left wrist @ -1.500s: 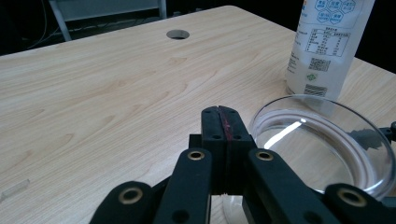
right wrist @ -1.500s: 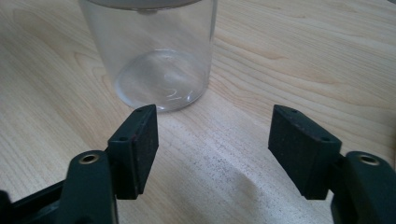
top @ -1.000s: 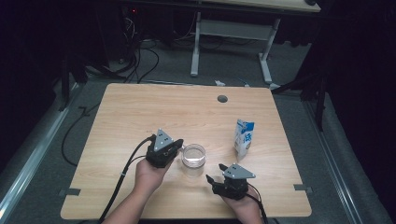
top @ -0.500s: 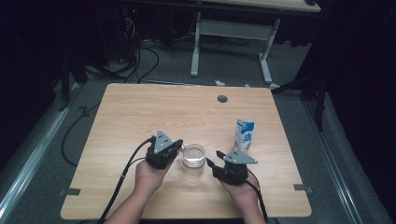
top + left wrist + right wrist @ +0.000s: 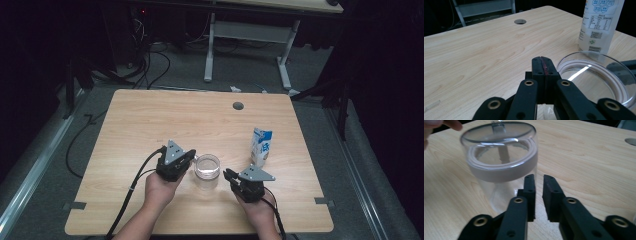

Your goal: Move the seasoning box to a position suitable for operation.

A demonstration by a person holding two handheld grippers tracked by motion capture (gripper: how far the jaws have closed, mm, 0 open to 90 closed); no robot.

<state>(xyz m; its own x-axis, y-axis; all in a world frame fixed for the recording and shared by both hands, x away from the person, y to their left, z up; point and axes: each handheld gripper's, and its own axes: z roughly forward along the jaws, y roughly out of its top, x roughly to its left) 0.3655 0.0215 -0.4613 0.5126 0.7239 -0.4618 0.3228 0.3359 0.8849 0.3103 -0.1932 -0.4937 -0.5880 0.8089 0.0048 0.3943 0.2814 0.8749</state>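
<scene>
Left gripper [image 5: 192, 159]: jaws pressed fully together, nothing between them, tips just beside the glass jar [image 5: 207, 166]. Jar stands upright near the table's [image 5: 150, 120] front middle, clear lid on; contents cannot be made out. Right gripper [image 5: 228, 174]: jaws have just been closing, a narrow gap left, nothing held, just right of the jar. Carton [image 5: 261, 147] upright farther right, blue-and-white, print unreadable.

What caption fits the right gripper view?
Nearly closed claw beside a clear lidded jar on the wooden table.
</scene>
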